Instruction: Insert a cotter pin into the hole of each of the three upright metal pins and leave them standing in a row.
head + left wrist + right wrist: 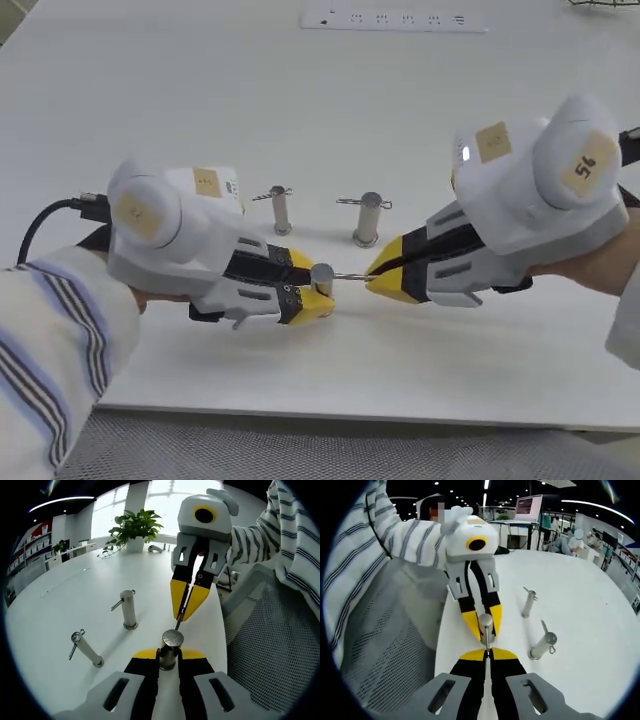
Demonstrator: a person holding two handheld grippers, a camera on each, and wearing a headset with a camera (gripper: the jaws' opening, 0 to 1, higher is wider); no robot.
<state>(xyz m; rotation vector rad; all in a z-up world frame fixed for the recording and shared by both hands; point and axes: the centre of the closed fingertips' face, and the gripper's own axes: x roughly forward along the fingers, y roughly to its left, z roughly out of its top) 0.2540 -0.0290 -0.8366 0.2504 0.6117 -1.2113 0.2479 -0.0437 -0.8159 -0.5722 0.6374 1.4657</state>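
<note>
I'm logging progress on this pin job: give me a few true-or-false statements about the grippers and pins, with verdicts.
1. The left gripper is shut on a short grey metal pin. True.
2. The right gripper is open and empty. False: it is shut on a thin wire cotter pin pointed at that pin.
3. The two other metal pins already carry cotter pins. True.
4. One of those two lies flat on the white table. False: both stand upright.

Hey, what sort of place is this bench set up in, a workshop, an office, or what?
Most likely an open-plan office or lab space, not a workshop. The work sits on a large white table, a potted plant stands by bright windows, and a monitor glows on a desk behind.
</note>
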